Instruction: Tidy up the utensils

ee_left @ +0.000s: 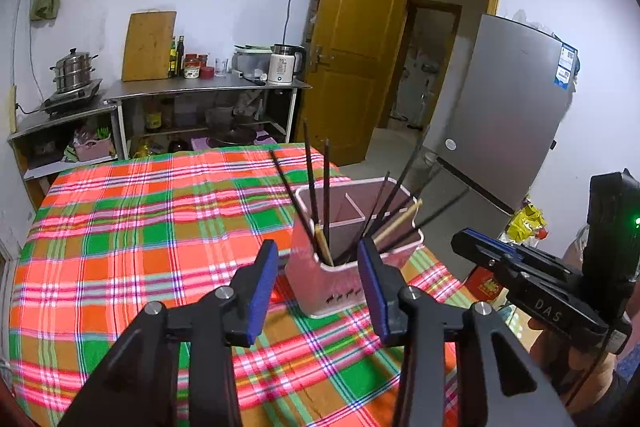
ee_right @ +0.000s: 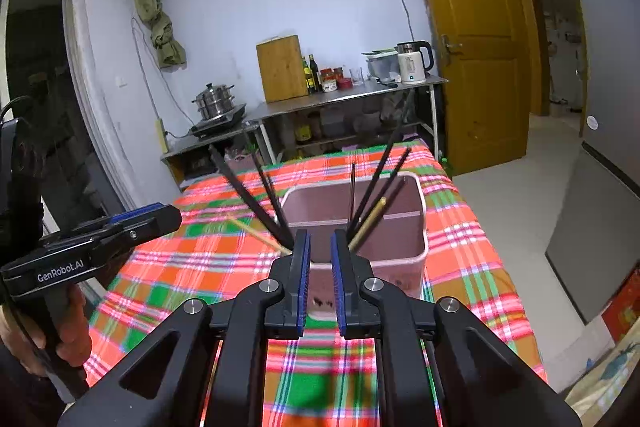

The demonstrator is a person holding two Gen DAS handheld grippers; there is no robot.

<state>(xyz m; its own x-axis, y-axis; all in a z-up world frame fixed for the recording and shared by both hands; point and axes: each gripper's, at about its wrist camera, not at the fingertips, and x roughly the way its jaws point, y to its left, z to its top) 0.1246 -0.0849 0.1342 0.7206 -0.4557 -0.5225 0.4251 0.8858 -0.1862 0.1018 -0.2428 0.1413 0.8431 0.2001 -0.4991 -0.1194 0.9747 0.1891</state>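
A pink utensil holder (ee_left: 324,279) with a divider stands on the plaid tablecloth (ee_left: 140,227). It also shows in the right wrist view (ee_right: 400,227). Dark chopsticks (ee_left: 316,187) and light wooden ones (ee_left: 398,221) lean out of both compartments. My left gripper (ee_left: 318,255) is open and empty, its fingers on either side of the holder's near corner without touching. My right gripper (ee_right: 320,247) hovers just in front of the holder with the jaws a narrow gap apart and nothing between them. It also shows at the right of the left wrist view (ee_left: 480,247).
The plaid table (ee_right: 460,235) ends at the right, with tiled floor and a grey fridge (ee_left: 508,115) beyond. A steel shelf (ee_left: 208,89) with kettle, bottles, cutting board and a steamer pot stands against the back wall. A wooden door (ee_left: 352,39) is open.
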